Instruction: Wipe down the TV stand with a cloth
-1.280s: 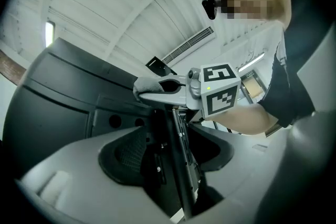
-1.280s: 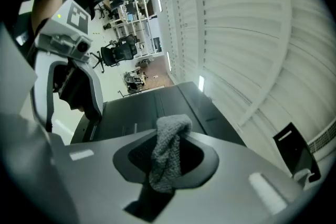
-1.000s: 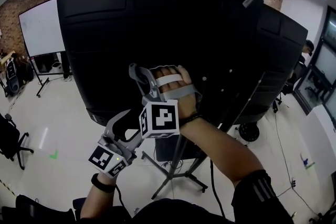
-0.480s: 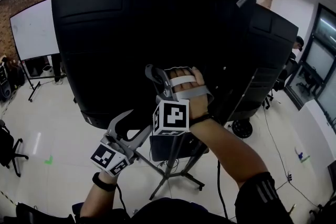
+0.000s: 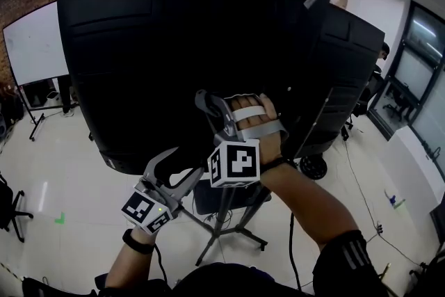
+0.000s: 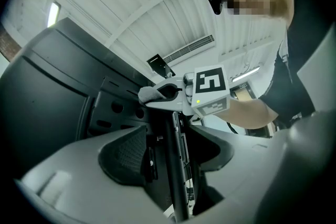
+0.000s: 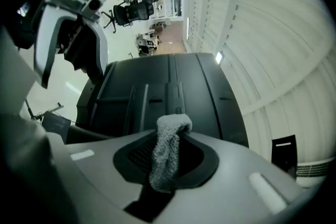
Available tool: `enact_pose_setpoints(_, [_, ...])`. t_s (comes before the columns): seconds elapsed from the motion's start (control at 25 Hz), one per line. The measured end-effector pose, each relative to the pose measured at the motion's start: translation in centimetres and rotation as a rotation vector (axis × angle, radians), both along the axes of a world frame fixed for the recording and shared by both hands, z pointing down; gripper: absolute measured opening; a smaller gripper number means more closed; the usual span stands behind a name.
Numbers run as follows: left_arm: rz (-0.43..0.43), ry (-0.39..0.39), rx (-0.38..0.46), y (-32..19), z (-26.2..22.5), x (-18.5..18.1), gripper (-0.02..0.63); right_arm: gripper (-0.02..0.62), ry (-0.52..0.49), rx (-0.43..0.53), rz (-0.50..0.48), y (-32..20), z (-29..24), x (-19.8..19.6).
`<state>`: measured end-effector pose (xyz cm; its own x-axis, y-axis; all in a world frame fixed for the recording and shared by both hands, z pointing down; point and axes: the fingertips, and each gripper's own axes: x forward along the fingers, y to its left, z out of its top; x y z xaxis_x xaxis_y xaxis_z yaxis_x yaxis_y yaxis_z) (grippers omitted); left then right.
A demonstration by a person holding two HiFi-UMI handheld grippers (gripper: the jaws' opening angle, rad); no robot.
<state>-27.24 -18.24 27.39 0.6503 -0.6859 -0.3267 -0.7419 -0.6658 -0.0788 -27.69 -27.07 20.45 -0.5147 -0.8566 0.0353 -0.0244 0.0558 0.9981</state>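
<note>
The back of a large black TV (image 5: 174, 45) fills the head view, and its stand's metal legs (image 5: 233, 229) spread on the floor below. My right gripper (image 5: 208, 108) reaches up against the lower back panel. In the right gripper view it (image 7: 169, 141) is shut on a grey cloth (image 7: 165, 160), with the TV's back panel (image 7: 163, 92) just beyond. My left gripper (image 5: 163, 163) is lower and to the left. It (image 6: 168, 139) is open, and the stand's dark pole (image 6: 177, 176) shows through the gap. The cloth (image 6: 149, 94) sticks out of the right gripper above.
A whiteboard on a wheeled frame (image 5: 31, 45) stands at the left before a brick wall. An office chair (image 5: 7, 209) is at the far left. A black wheeled base (image 5: 313, 167) and floor cables (image 5: 361, 198) lie right of the stand. A person (image 5: 382, 52) is at the far right.
Both grippers have drifted a little to the right along the TV's lower back. The right one is still shut on the cloth, and the view has swung slightly.
</note>
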Motion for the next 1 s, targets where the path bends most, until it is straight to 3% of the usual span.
enact_pose_setpoints(0.12, [-0.029,0.000,-0.010,0.1,0.5,-1.4,0.275,0.064,-0.044,-0.056,-0.110,2.1,0.4,-2.6])
enact_pose_setpoints(0.28, [-0.085,0.002,-0.033,0.4,1.5,-3.6,0.275,0.064,-0.008,-0.084,-0.198,3.5,2.9,-6.8])
enact_pose_setpoints(0.52, [-0.145,0.012,-0.054,1.3,2.4,-6.1,0.275,0.064,0.101,-0.048,-0.201,1.9,6.3,-10.7])
enact_pose_setpoints(0.76, [-0.145,0.020,-0.070,1.3,3.1,-6.6,0.275,0.063,0.098,-0.059,-0.161,0.7,7.1,-9.1])
enact_pose_setpoints(1.0, [-0.096,0.016,-0.068,0.7,3.1,-4.7,0.275,0.063,0.119,-0.063,-0.039,-1.1,7.6,-4.4])
